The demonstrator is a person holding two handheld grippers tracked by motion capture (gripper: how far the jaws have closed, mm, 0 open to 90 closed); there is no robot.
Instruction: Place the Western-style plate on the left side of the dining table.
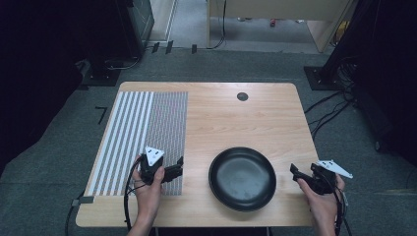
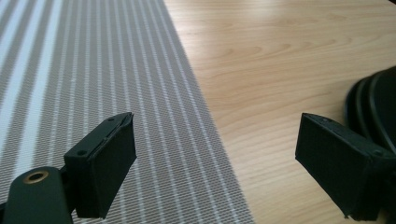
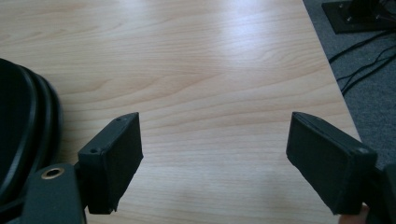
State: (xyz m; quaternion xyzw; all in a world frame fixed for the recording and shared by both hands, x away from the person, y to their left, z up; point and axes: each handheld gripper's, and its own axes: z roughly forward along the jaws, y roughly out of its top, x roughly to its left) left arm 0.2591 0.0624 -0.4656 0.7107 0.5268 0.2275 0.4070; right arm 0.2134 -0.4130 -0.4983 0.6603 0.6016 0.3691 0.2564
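A black round plate (image 1: 242, 178) lies on the wooden table (image 1: 231, 118), near its front edge. A grey and white striped placemat (image 1: 140, 137) covers the table's left part. My left gripper (image 1: 173, 170) is held over the mat's front right corner, left of the plate, open and holding nothing. In the left gripper view its jaws (image 2: 215, 163) stand wide apart above the mat's edge (image 2: 116, 84), with the plate's rim (image 2: 373, 93) at the right. My right gripper (image 1: 297, 172) hovers at the table's right edge, open and empty. The plate (image 3: 23, 130) lies left of its jaws (image 3: 215, 163).
A small dark round grommet (image 1: 242, 96) sits in the table near the far edge. Cables (image 1: 329, 110) run over the grey carpet right of the table. Dark equipment stands at the back left and right.
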